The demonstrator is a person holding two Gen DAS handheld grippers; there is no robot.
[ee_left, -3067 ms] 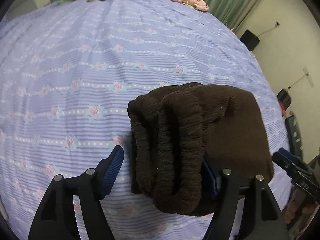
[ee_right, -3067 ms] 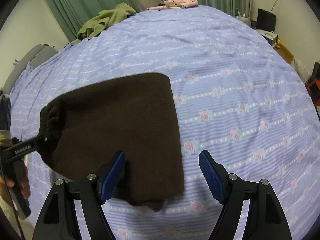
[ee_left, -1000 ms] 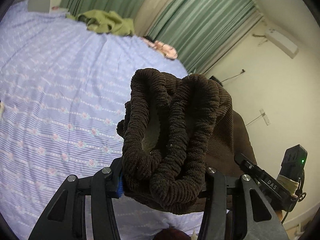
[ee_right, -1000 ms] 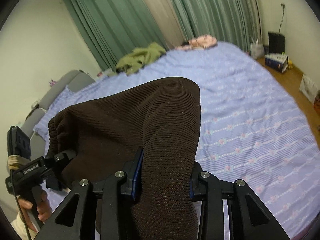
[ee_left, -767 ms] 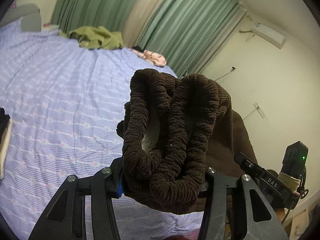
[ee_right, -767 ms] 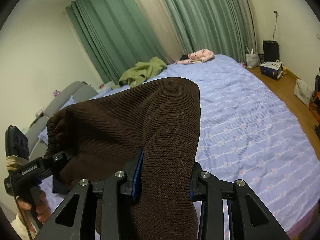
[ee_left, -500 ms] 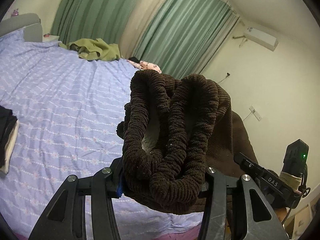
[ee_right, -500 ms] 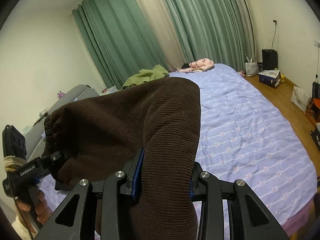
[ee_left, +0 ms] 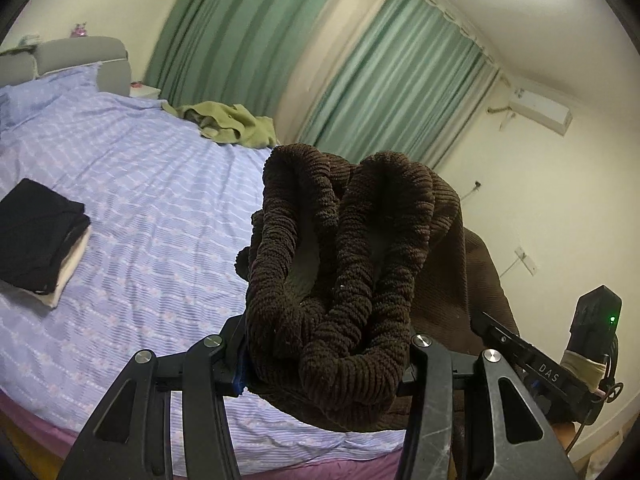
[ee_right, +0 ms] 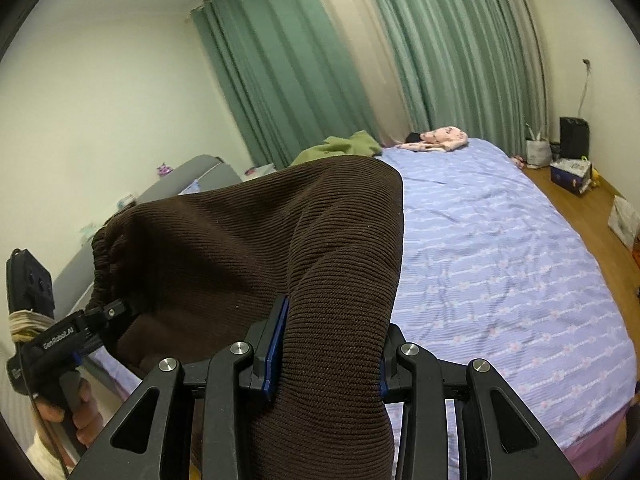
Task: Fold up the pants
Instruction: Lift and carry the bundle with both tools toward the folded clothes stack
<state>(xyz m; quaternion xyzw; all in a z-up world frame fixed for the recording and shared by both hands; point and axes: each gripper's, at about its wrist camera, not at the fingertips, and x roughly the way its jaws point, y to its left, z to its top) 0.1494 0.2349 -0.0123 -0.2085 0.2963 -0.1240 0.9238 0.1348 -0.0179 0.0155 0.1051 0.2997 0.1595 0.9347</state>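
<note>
both grippers, left gripper (ee_left: 324, 354) and right gripper (ee_right: 326, 344), clamped on folded brown pants (ee_right: 248, 248), held above bed (ee_right: 500, 248).

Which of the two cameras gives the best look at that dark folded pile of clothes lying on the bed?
The left wrist view. The folded pile lies in plain sight at the left, on the bed. In the right wrist view it does not appear; the brown pants fill that side.

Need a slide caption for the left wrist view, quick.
Left gripper clamps the bunched waistband of folded brown pants above the purple bed, a folded stack lying nearby.
</note>
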